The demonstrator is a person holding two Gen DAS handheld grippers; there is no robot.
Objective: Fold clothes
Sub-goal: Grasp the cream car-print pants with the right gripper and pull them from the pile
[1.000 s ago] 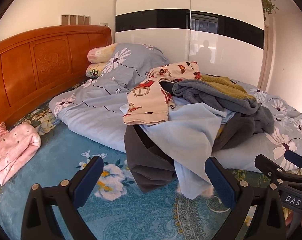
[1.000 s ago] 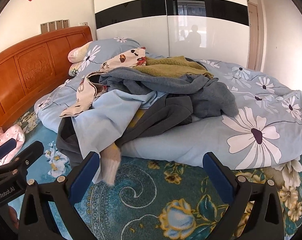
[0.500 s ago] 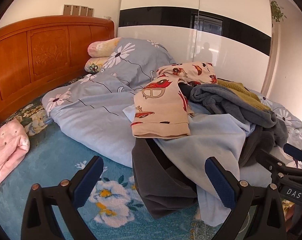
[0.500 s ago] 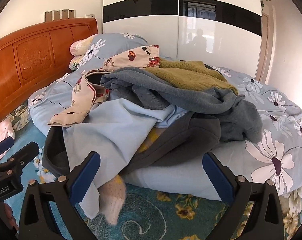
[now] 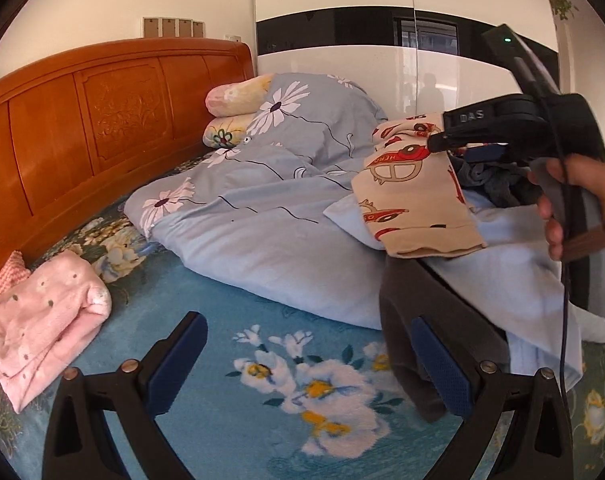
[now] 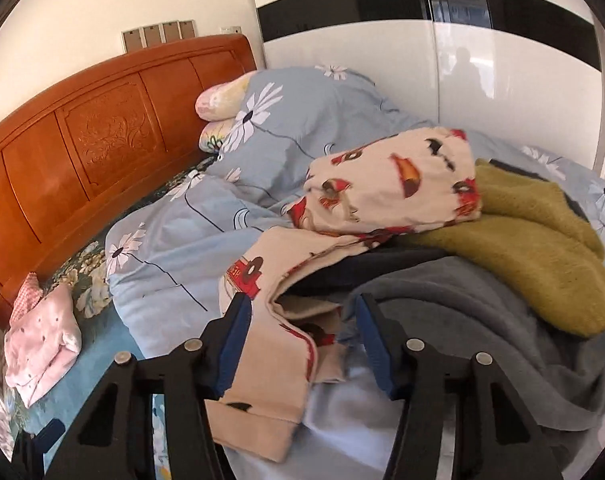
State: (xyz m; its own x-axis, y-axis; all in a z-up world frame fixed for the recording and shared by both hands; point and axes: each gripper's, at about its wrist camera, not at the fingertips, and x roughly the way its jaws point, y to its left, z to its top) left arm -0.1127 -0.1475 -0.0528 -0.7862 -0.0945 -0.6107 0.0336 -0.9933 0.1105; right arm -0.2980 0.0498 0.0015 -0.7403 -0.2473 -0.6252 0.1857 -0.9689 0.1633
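A pile of clothes lies on the bed: a cream garment with red car prints (image 6: 390, 188), an olive fleece (image 6: 534, 240), a grey sweater (image 6: 462, 320), a light blue piece (image 5: 502, 264) and a dark grey one (image 5: 414, 320). My right gripper (image 6: 302, 332) is open, its jaws either side of a fold of the cream garment. It also shows in the left wrist view (image 5: 454, 148), over the cream garment (image 5: 414, 200). My left gripper (image 5: 306, 364) is open and empty above the blue floral sheet (image 5: 262, 380), left of the pile.
A folded pink garment (image 5: 42, 320) lies at the left near the wooden headboard (image 5: 82, 120). A light blue flowered duvet (image 5: 262, 208) and pillows (image 5: 234, 96) lie behind. A white wardrobe (image 5: 382, 40) stands beyond the bed.
My right gripper has moved forward and up onto the pile and narrowed around the cream garment's fold. My left gripper has swung left, low over the sheet.
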